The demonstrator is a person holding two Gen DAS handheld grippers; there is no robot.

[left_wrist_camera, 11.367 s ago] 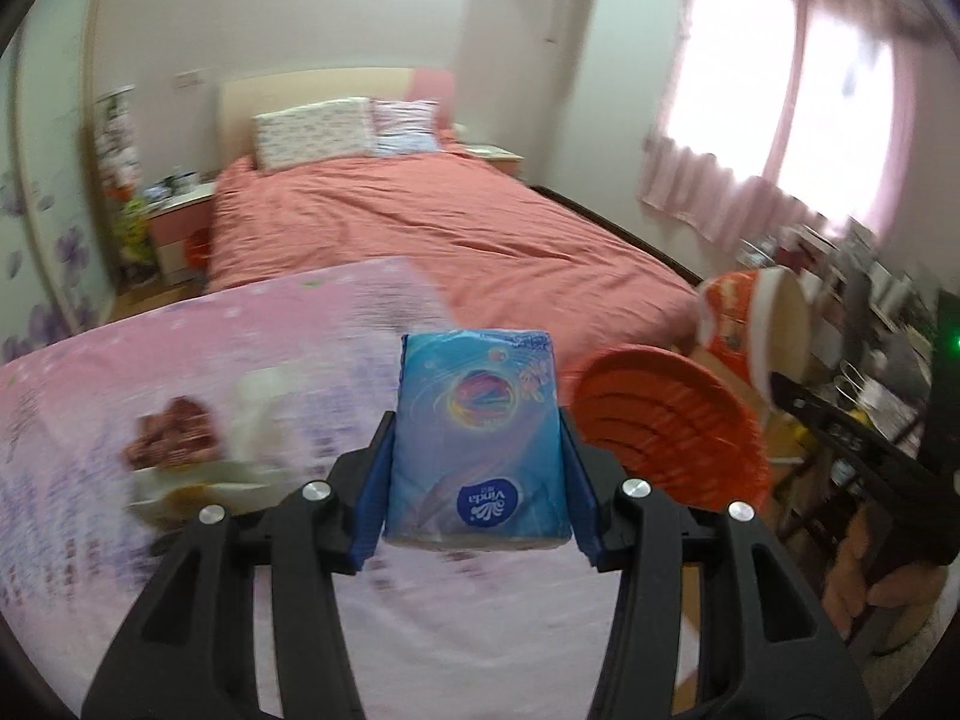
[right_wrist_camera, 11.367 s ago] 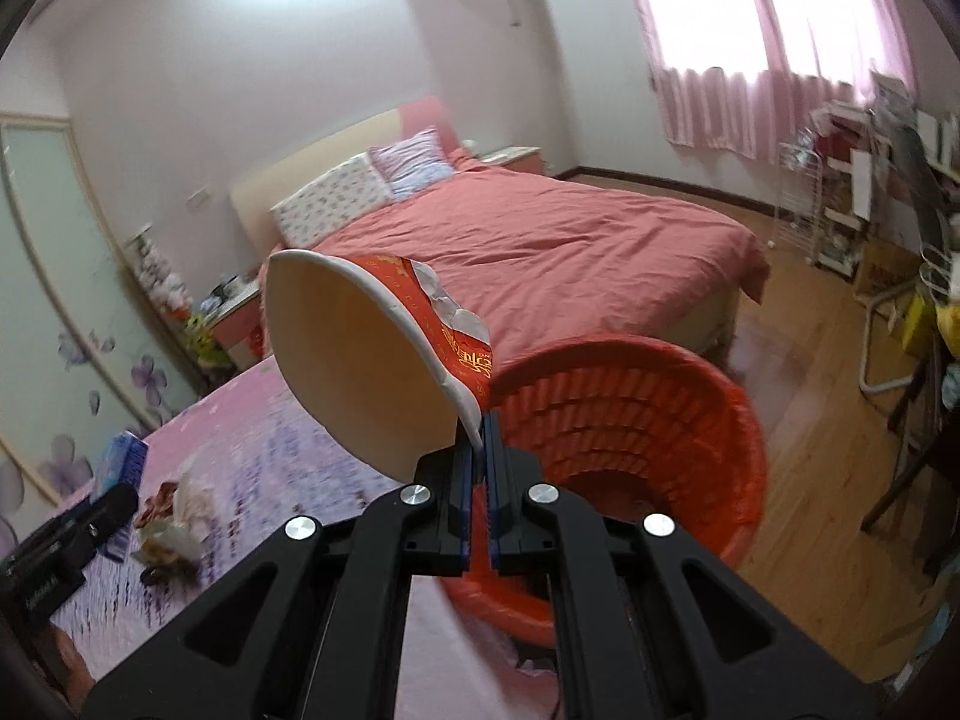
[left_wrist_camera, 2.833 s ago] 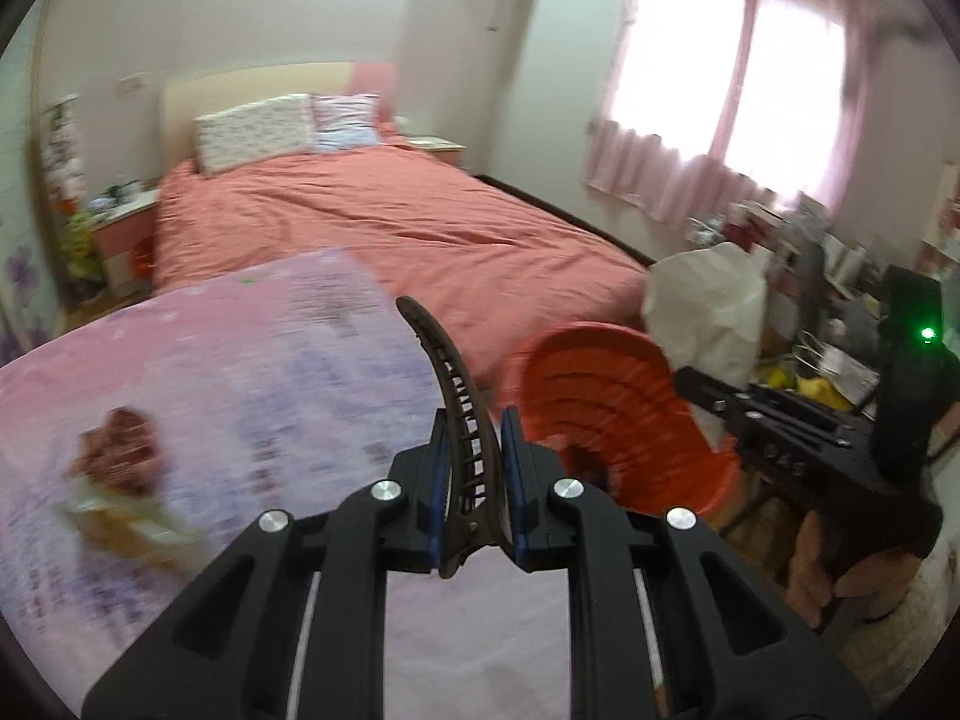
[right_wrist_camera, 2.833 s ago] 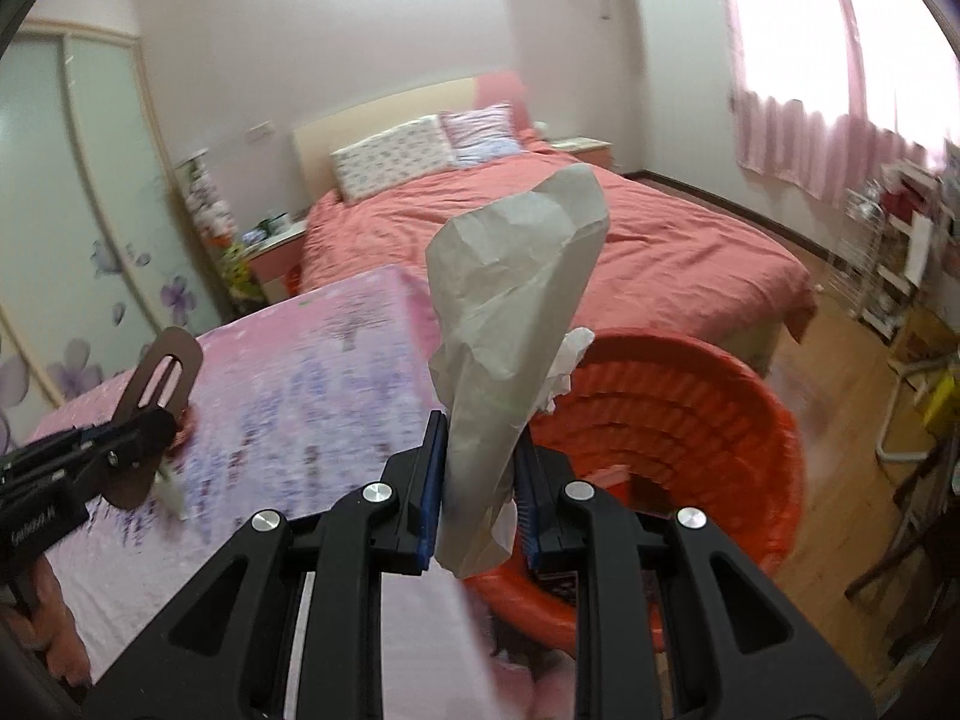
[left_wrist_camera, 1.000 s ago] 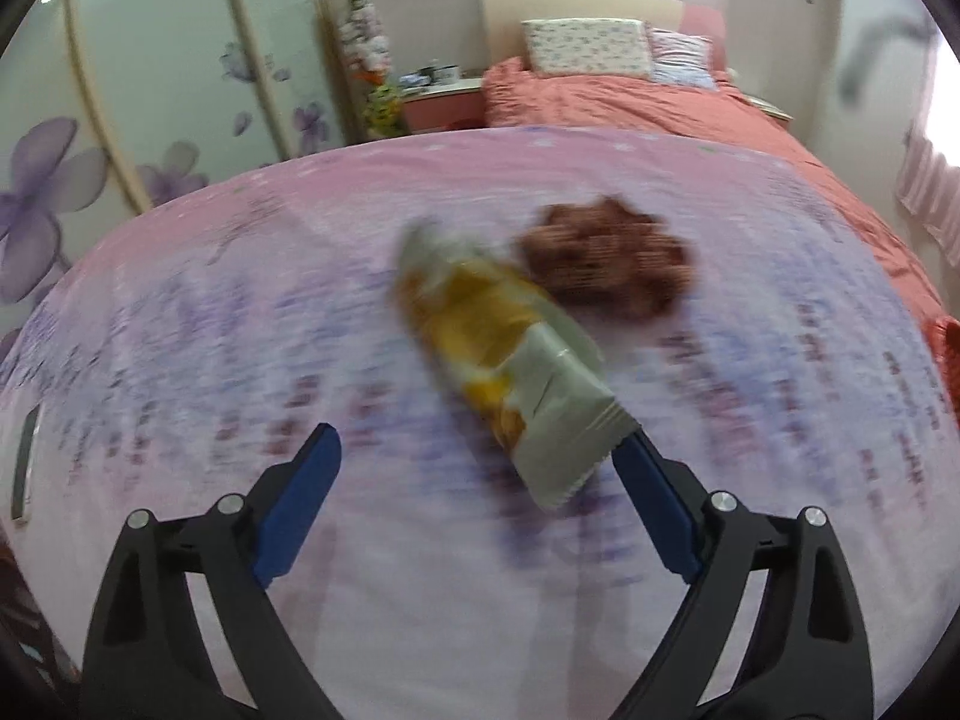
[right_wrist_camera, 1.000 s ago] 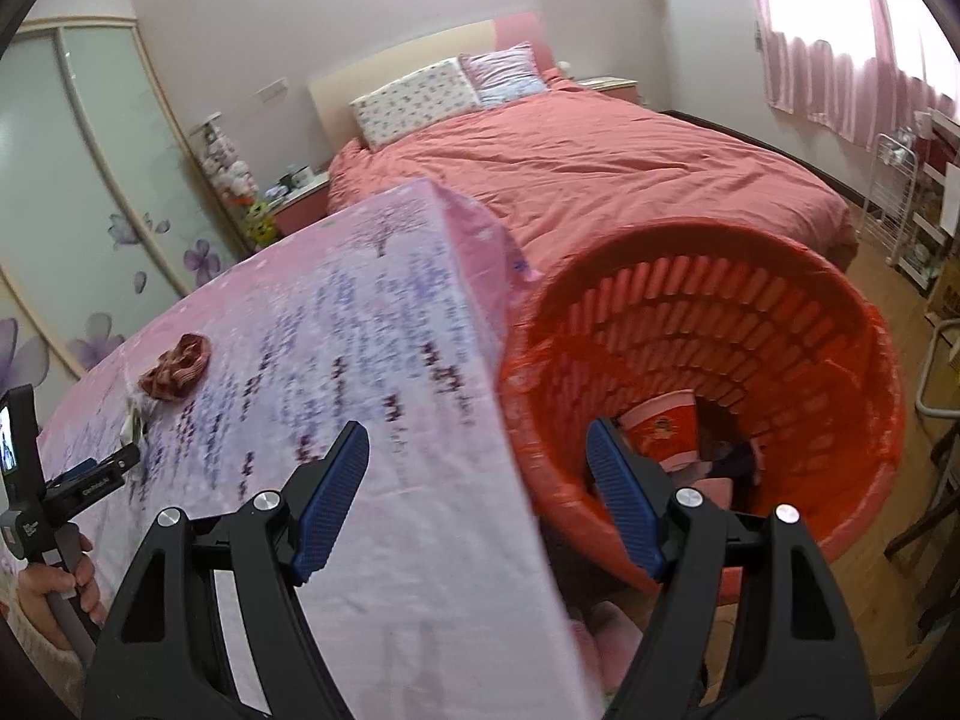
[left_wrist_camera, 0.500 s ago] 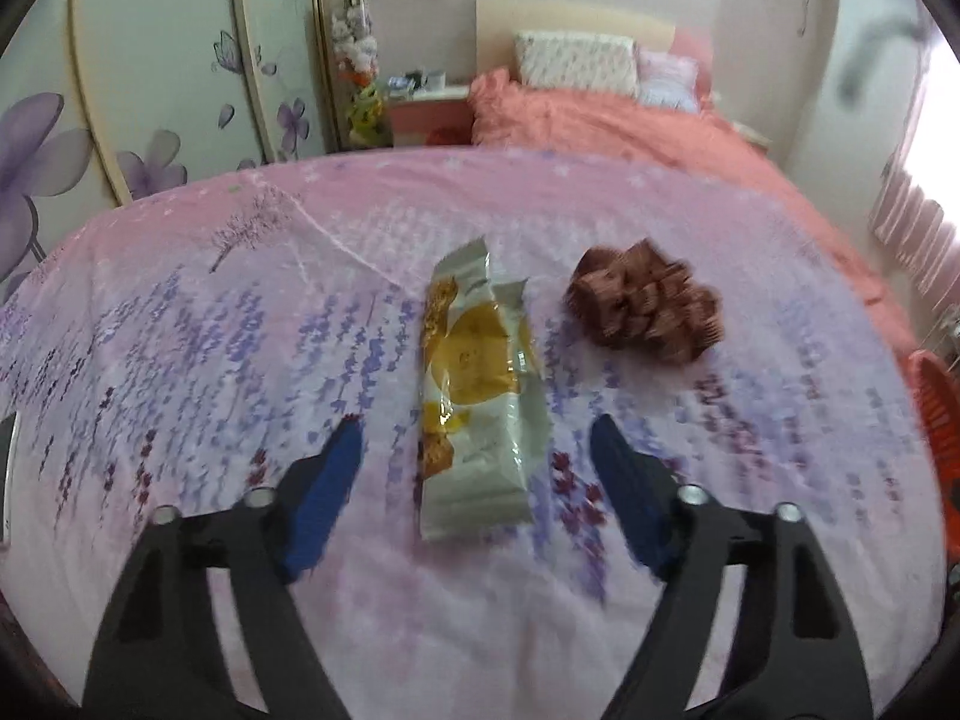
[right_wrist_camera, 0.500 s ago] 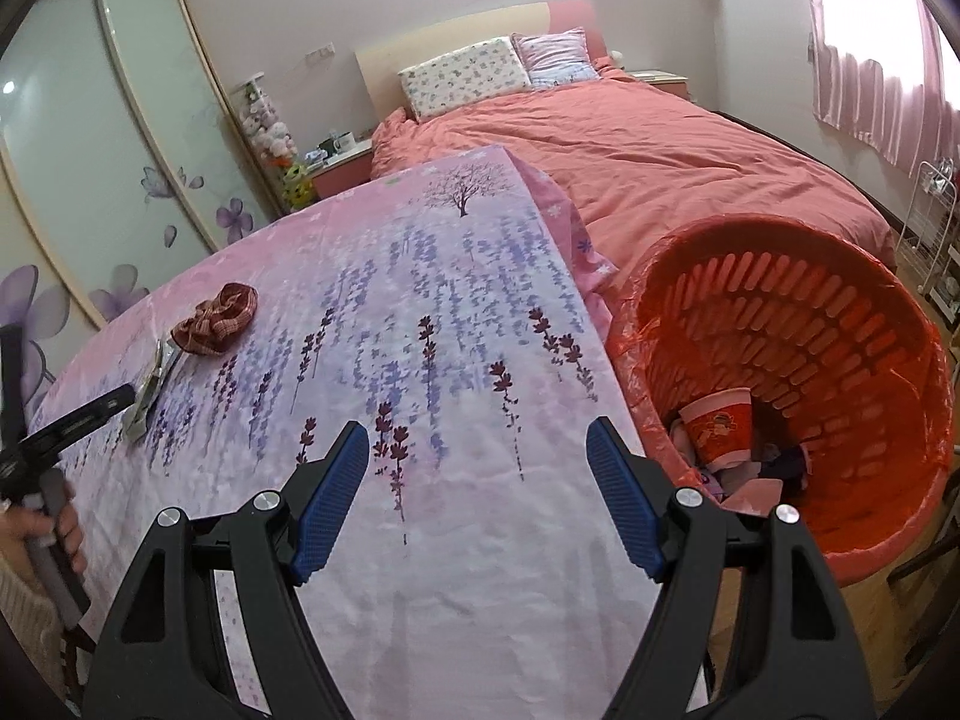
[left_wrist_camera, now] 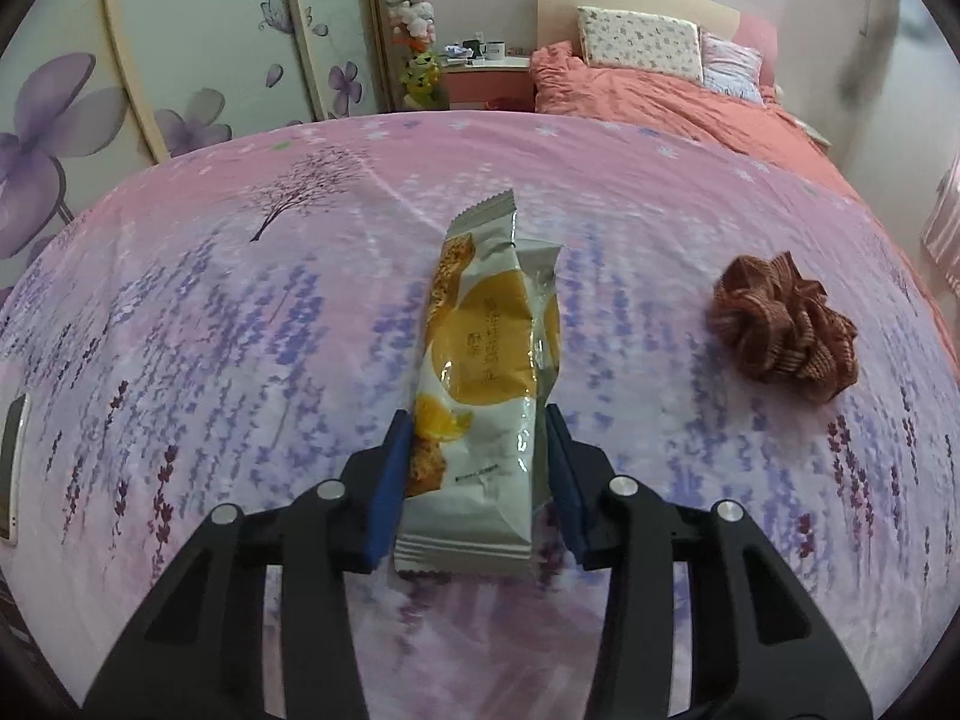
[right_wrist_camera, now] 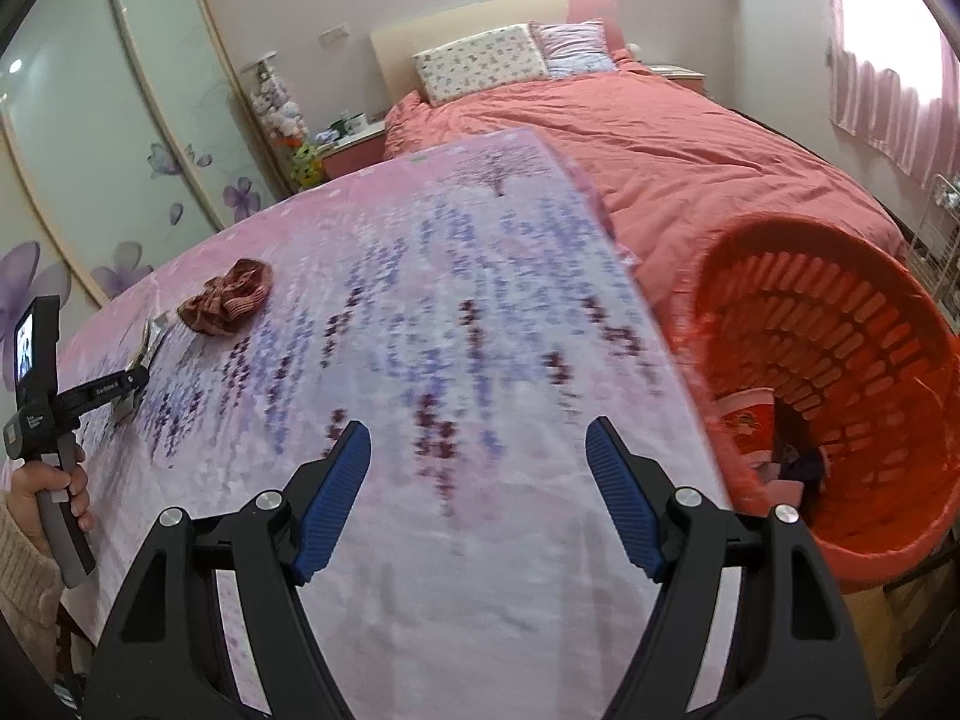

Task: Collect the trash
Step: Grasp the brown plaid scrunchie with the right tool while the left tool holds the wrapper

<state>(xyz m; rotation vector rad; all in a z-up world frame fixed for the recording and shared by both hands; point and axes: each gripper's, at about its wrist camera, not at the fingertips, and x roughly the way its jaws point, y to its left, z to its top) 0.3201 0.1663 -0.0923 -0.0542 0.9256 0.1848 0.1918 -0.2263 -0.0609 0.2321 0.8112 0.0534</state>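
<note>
My left gripper [left_wrist_camera: 479, 468] has just been closing around the near end of the white-and-yellow foil snack wrapper [left_wrist_camera: 489, 384] lying mid-table, pads not clearly pressing yet, so next I must clamp, lift and carry it right to the orange plastic basket [right_wrist_camera: 840, 396], while my right gripper [right_wrist_camera: 479, 498] hangs wide and empty.

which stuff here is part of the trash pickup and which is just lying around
Part of the job:
- snack wrapper, between the closing pads of the left tool
- orange bin
- red cup in the bin

Lying about:
- brown scrunchie
- phone at the table edge
</note>
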